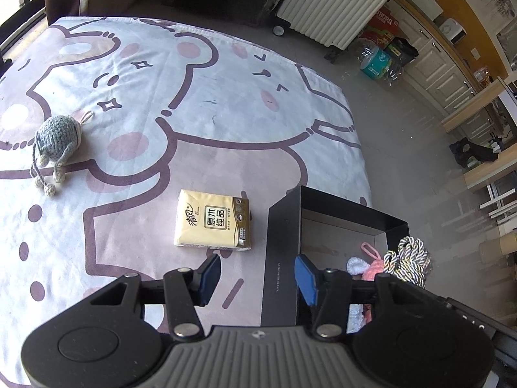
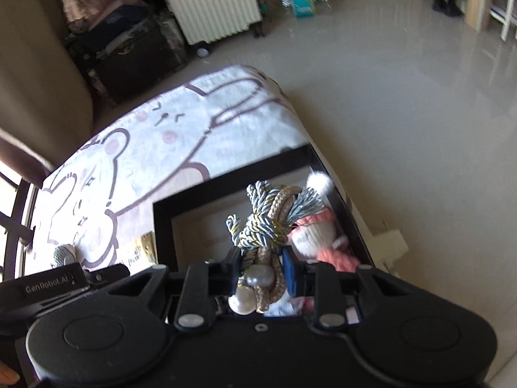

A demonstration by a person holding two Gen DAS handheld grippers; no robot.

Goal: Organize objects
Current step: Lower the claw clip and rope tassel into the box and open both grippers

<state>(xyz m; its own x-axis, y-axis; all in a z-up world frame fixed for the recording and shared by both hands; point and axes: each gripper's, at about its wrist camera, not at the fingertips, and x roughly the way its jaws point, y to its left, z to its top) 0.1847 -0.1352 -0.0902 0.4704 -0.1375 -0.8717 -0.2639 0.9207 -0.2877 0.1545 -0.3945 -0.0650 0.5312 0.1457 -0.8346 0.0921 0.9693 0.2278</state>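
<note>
Right tool (image 2: pixel 260 270) gripped one braided cord (image 2: pixel 261 226) above the black box (image 1: pixel 281 242), which contained one pink doll (image 2: pixel 323 239); left tool (image 1: pixel 258 278) stood open, empty.

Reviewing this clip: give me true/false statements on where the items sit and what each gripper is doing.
1. The right gripper is clamped on a braided cord with pearls. True.
2. The tissue pack lies inside the black box. False: it lies on the cloth beside the box.
3. The left gripper holds nothing. True.
4. The grey knitted toy is in the box. False: it sits on the cloth, far from the box.
5. A pink knitted doll lies in the box. True.
</note>
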